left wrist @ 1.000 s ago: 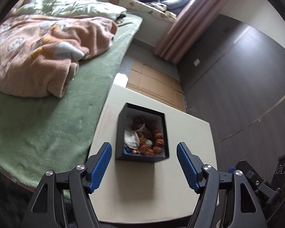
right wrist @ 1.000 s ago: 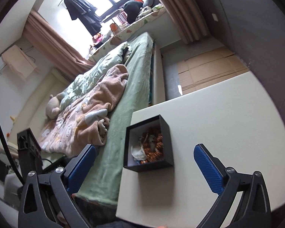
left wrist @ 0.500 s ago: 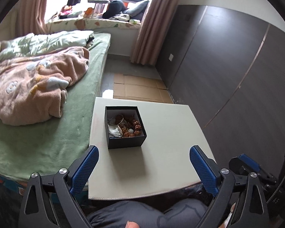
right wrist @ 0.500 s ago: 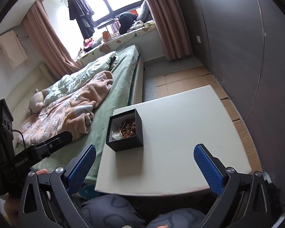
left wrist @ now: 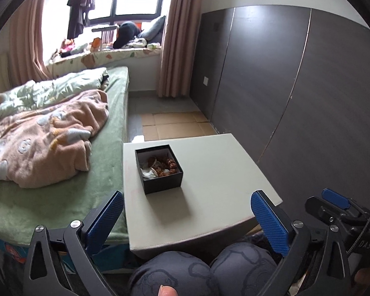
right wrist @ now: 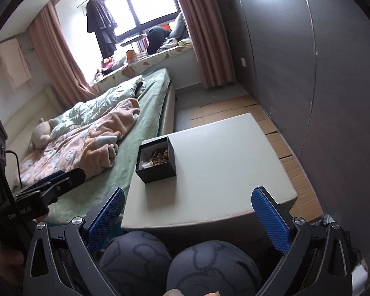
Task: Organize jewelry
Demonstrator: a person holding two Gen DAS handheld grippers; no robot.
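A small black open box [left wrist: 160,182] stands on the pale low table [left wrist: 217,172], near its left edge. It holds brown beaded jewelry [left wrist: 169,165] and something white. In the right wrist view the box [right wrist: 157,172] and its beads [right wrist: 160,156] show at the table's [right wrist: 222,162] left side. My left gripper [left wrist: 187,212] is open and empty, held back over the table's near edge. My right gripper [right wrist: 188,209] is open and empty, also back at the near edge. The left gripper's body [right wrist: 44,190] shows at the left of the right wrist view.
A bed [left wrist: 49,185] with a green sheet and a peach blanket [left wrist: 44,138] lies against the table's left side. A dark wardrobe wall [left wrist: 296,86] runs along the right. Cardboard [left wrist: 175,123] covers the floor beyond the table. The person's knees [left wrist: 199,271] are below the near edge.
Both grippers have pulled back and up from the box, which looks smaller now. The left gripper's jaws have widened. The box has not moved.
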